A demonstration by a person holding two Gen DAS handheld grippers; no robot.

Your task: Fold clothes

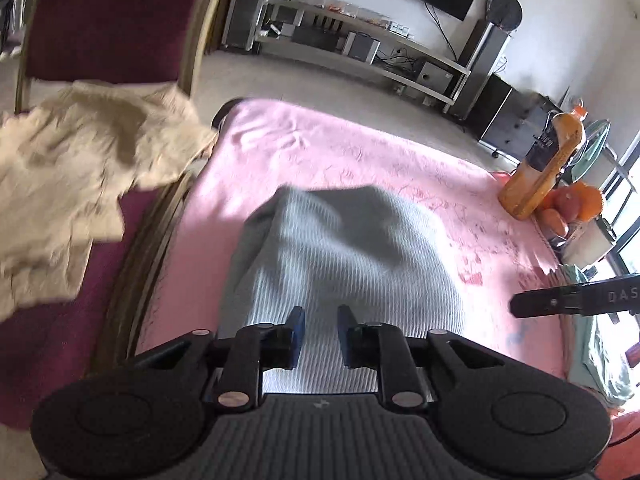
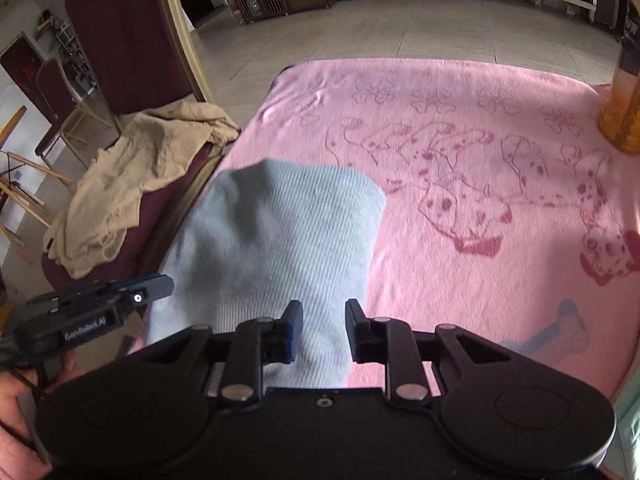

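A pink dog-print blanket [image 2: 460, 208] carries the grey ribbed garment [image 2: 272, 240] — both the left gripper [image 1: 321, 334] and the right gripper [image 2: 324, 328] hover over its near edge, jaws slightly apart, gripping nothing; pinch the corners evenly before folding.

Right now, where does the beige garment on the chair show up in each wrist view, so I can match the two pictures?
Left wrist view: the beige garment fills the left edge, draped over the dark red chair, blurred.
Right wrist view: the beige garment lies left of centre on the same chair seat, smaller.
Shared landmark: the pink blanket, with the pale blue ribbed garment lying on it.
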